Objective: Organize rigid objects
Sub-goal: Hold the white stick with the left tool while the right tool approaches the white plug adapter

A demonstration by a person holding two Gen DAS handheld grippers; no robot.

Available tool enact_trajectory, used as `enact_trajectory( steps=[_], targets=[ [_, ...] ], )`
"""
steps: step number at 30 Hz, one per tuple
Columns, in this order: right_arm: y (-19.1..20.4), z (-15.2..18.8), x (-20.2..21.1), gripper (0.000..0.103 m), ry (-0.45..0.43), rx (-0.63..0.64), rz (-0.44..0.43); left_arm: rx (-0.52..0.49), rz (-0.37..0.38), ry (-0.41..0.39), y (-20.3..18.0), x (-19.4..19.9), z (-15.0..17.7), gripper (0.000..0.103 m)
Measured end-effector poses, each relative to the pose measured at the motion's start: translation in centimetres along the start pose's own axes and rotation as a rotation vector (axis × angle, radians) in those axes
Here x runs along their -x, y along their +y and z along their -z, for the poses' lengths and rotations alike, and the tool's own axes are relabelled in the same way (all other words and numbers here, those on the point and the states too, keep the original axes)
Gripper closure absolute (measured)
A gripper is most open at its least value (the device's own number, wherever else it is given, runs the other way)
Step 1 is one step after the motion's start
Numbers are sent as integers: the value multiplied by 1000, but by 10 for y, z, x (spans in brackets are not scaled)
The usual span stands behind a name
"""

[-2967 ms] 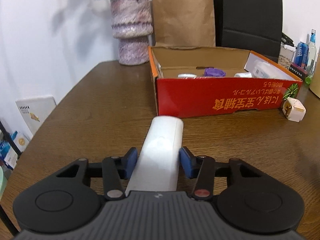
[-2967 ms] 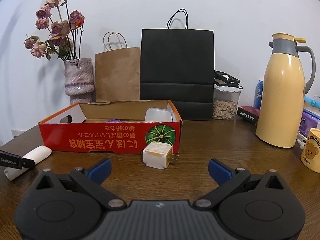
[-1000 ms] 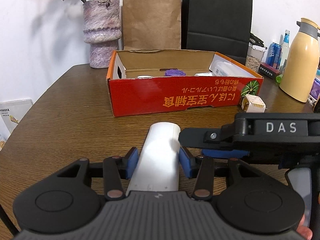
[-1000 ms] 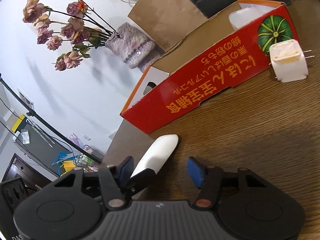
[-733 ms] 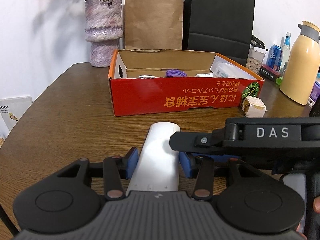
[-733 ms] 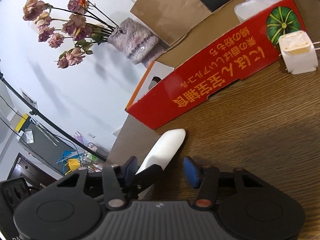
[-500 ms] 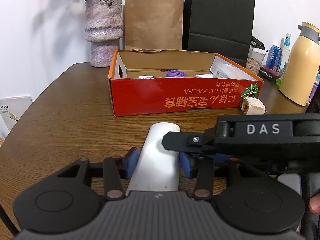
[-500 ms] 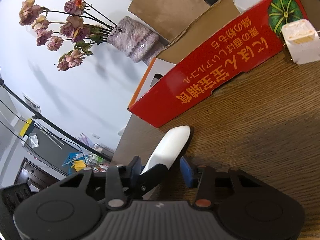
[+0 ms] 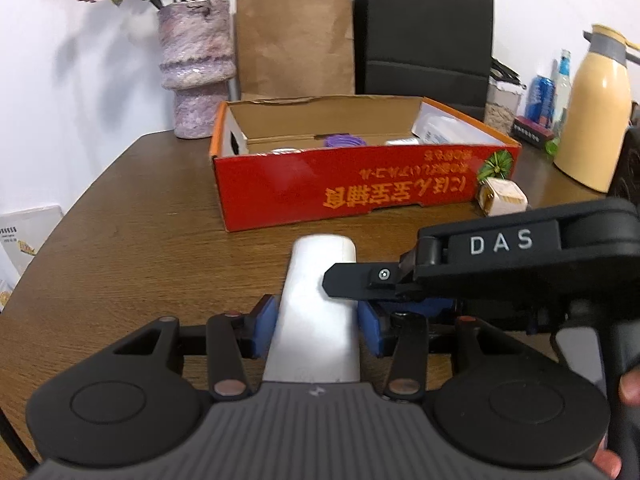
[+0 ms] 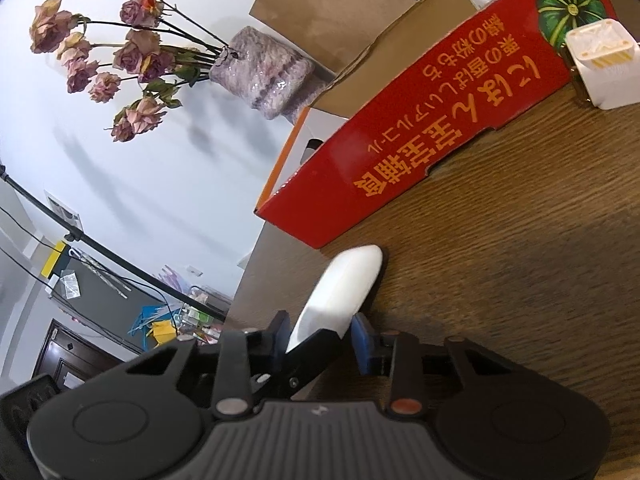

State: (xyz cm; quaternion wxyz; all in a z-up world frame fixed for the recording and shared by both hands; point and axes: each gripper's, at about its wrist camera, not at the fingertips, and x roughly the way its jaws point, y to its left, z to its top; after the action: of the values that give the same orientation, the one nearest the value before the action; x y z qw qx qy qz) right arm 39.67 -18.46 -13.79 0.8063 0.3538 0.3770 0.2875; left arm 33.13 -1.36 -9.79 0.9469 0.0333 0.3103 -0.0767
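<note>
While the left gripper (image 9: 316, 326) keeps its blue pads pressed on both long sides of the white oblong object (image 9: 318, 280), the right gripper (image 10: 318, 338) reaches in from the right side of the left wrist view and closes its jaws on the same object, one pad against its upper face and one beneath, just ahead of the left pads. The right wrist view is rolled steeply, and there the white object (image 10: 344, 286) juts out from between the blue pads, its rounded far end above the brown wooden tabletop (image 9: 140, 216). Beyond that end, near it, stands the open red cardboard box (image 9: 360, 188) with orange print; a purple item (image 9: 344, 141) and some pale things lie inside. A small white plug adapter (image 9: 502, 198) sits on the tabletop beside the box's right front corner. Behind the box stand a mottled purple vase (image 9: 196, 68) of dried roses, a brown paper bag (image 9: 294, 40) and a black paper bag (image 9: 424, 32); a cream thermos jug (image 9: 592, 108) stands at the right.
</note>
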Motion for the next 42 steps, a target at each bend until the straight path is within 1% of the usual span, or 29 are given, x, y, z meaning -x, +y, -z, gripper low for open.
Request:
enact_trajectory(
  steps=[3,5,10,11,12,14,17,20,21,22,23,24,25,26,27,28,29,30,33,38,42],
  targets=[
    [-1,2,3,82,1,7,21,-18,16,17,-2,-2,2,57],
    [-1,4,5,82,-2,17,32,-20,24,20,-1,-2,2,57],
    [-6,3,7,85,-5,-17,13,-11,43,34,2,-1,2,57],
    [-7,4,7,89,-7,-22,9,-22,37,34,1,-1,3,56],
    [-8,4,9,103,-17,-23,10,-30,37,34,1,0,3,56],
    [-7,5,11,103,-27,-22,11,-42,58,34,-1,2,3,54],
    [-6,7,11,103,-18,-12,10,-85,39,38,-9,3,6,49],
    [-4,7,12,102,-13,-3,2,-94,26,53,-12,-1,8,46],
    [-1,8,15,97,-14,16,7,-90,18,57,-11,-2,8,44],
    [2,8,17,94,-14,40,20,-83,9,57,-10,-2,8,40],
    [7,9,20,85,-20,76,43,-78,2,58,-9,-3,9,39],
    [11,10,24,69,-27,111,63,-72,-2,59,-9,-3,8,38],
    [13,11,27,61,-35,139,76,-68,-7,59,-9,-3,8,38],
    [16,11,31,46,-46,170,93,-64,-14,59,-9,-3,9,38],
    [19,11,36,40,-63,202,112,-59,-21,59,-10,-3,9,39],
    [22,11,40,40,-79,231,130,-52,-22,58,-10,-2,9,48],
    [24,11,44,40,-98,264,152,-45,-16,58,-11,-1,10,55],
    [25,10,49,39,-115,291,173,-43,-21,57,-13,0,10,56],
    [23,6,62,39,-161,345,223,-31,-45,43,-16,2,10,56],
    [15,-3,84,39,-227,383,278,-14,-79,15,-19,6,9,56],
    [7,-10,99,39,-274,423,350,5,-93,42,-21,1,10,56]
  ],
)
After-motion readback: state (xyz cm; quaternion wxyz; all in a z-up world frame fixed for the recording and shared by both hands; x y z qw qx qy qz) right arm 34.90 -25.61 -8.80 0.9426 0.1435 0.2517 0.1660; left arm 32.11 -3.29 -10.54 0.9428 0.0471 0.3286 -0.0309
